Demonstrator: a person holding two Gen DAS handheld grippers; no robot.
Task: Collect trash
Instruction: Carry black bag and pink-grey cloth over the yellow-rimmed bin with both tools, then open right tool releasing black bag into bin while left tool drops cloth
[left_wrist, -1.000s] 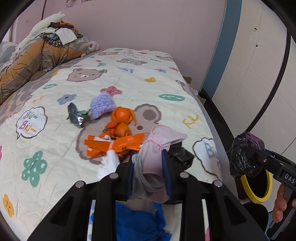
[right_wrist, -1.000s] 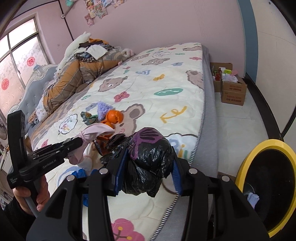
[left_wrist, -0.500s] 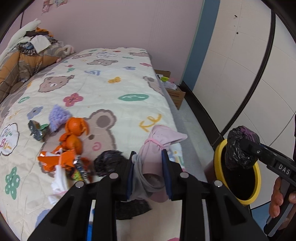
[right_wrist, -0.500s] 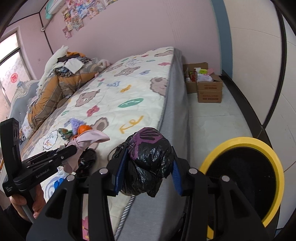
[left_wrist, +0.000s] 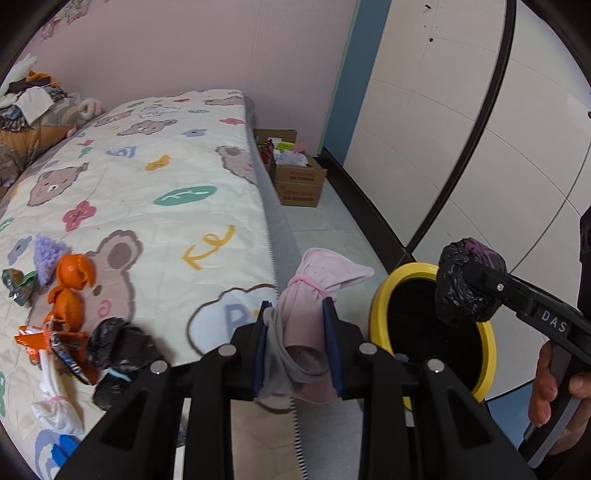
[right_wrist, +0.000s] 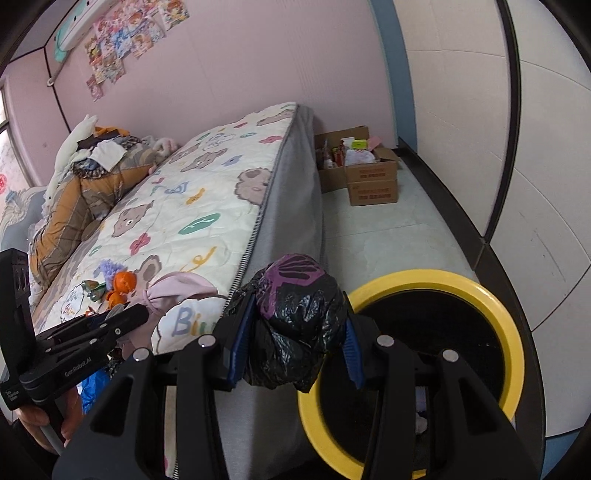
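Both grippers have swung from the bed's edge toward the yellow-rimmed black bin (right_wrist: 436, 280), left gripper (left_wrist: 295, 347) clamping the tied pink cloth bundle (left_wrist: 314, 284), right gripper (right_wrist: 291, 347) clamping the crumpled black plastic bag (right_wrist: 299, 314), so dropping comes next.

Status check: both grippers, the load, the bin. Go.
Left gripper shut on pink bundle. Right gripper shut on black bag, beside yellow-rimmed bin. Bin mouth open, nothing blocking.
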